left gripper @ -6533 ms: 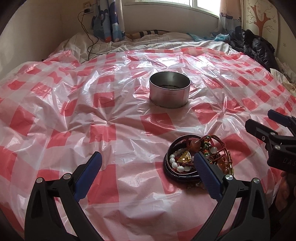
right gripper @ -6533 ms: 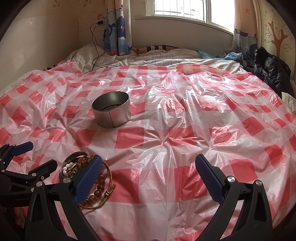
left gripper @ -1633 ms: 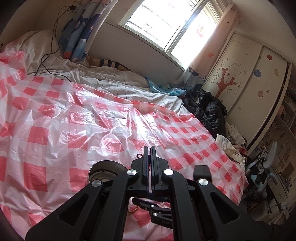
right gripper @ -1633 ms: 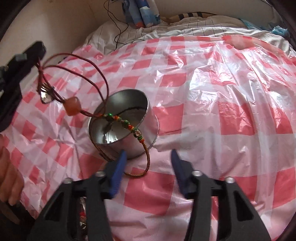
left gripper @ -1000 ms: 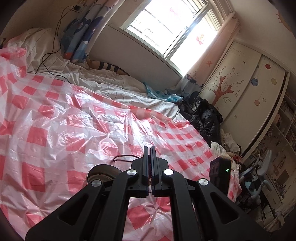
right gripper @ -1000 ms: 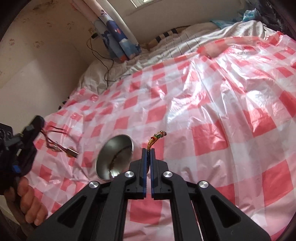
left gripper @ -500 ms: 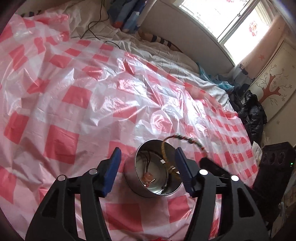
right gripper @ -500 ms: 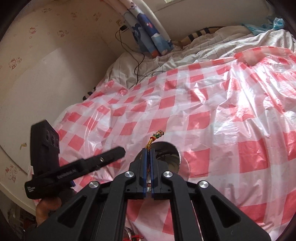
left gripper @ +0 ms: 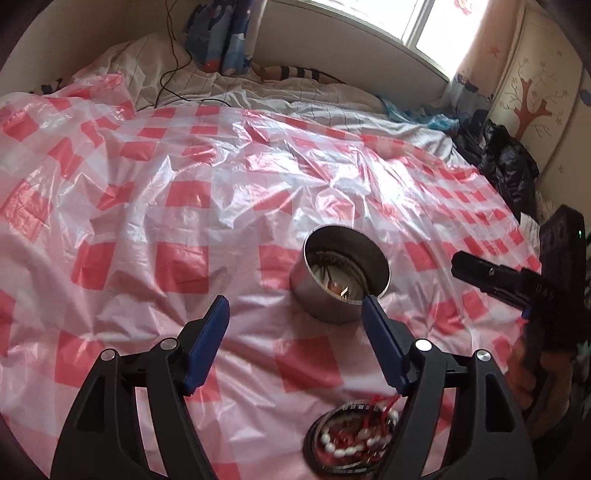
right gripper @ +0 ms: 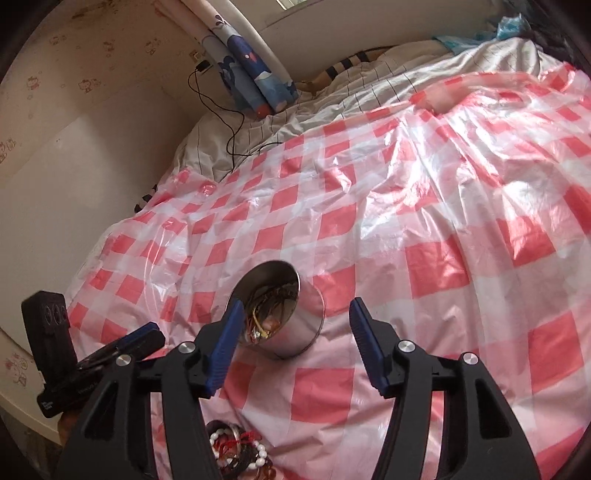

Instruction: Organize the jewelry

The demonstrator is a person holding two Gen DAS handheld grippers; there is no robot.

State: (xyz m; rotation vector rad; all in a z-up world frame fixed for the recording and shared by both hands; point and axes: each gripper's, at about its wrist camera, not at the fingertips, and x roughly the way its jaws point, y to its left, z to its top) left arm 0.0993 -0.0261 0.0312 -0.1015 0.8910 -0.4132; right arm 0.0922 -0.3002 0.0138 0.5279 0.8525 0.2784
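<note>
A round metal tin (left gripper: 341, 282) stands on the red-and-white checked plastic sheet (left gripper: 177, 206), with the beaded cord necklace (right gripper: 267, 319) lying inside it. It also shows in the right wrist view (right gripper: 284, 325). A pile of bracelets and pearl beads (left gripper: 351, 443) lies nearer, also low in the right wrist view (right gripper: 236, 454). My left gripper (left gripper: 295, 328) is open and empty above the sheet, just in front of the tin. My right gripper (right gripper: 293, 341) is open and empty over the tin's near side.
The sheet covers a bed. White bedding (left gripper: 258, 88), a black cable (left gripper: 173, 55) and a blue curtain (left gripper: 221, 33) lie at the far end. Dark clothes (left gripper: 506, 162) are heaped at the right by a wardrobe (left gripper: 546, 92).
Both grippers were shut on the necklace and held it over the tin. Both have opened, the necklace now lies in the tin, and both grippers have pulled back.
</note>
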